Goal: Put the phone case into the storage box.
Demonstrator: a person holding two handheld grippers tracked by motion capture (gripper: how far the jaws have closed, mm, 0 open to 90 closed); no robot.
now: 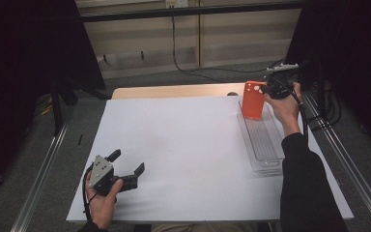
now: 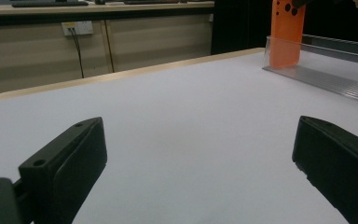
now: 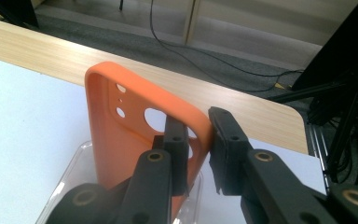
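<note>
A white sheet covers the wooden worktop (image 1: 174, 91), with dark floor and pale cabinet fronts behind it. In the high view, the left tool (image 1: 125, 166) rests low on the sheet in the person's left hand (image 1: 102, 203), jaws spread wide and holding nothing. Well apart from it, the right tool (image 1: 265, 88) grips the top edge of an orange silicone phone case (image 1: 252, 100), which stands upright in the far end of a clear plastic ribbed tray (image 1: 265, 145).

In the left gripper view, the case (image 2: 286, 35) stands far ahead to the right of the open jaws, inside the tray (image 2: 335, 79).

In the right gripper view, the jaws pinch the case's rim (image 3: 135, 140), one jaw inside the case and one outside.
</note>
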